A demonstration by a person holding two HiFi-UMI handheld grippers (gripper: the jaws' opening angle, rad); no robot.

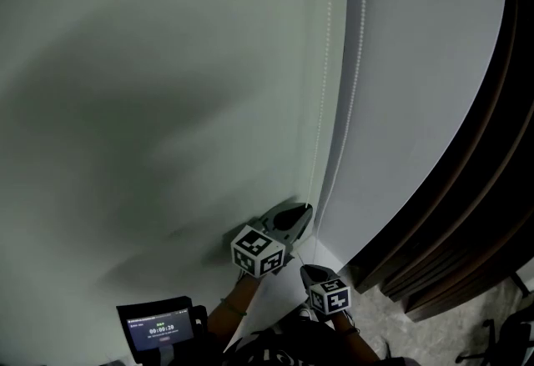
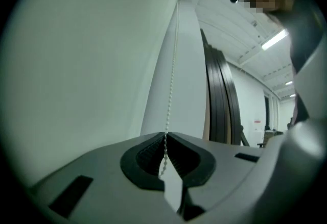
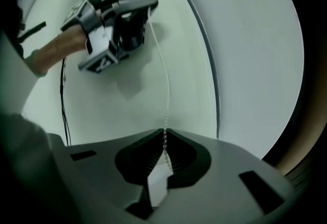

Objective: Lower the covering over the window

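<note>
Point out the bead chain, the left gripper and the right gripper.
bead chain [image 2: 170,82], left gripper view, mid-strand above the jaws.
left gripper [image 1: 303,210], head view, jaw tips.
right gripper [image 3: 164,132], right gripper view, jaw tips.

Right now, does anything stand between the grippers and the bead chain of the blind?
Nothing visible does. The left gripper has its fingers shut on the bead chain, and the right gripper grips the same chain lower down. The chain hangs beside the blind.
</note>
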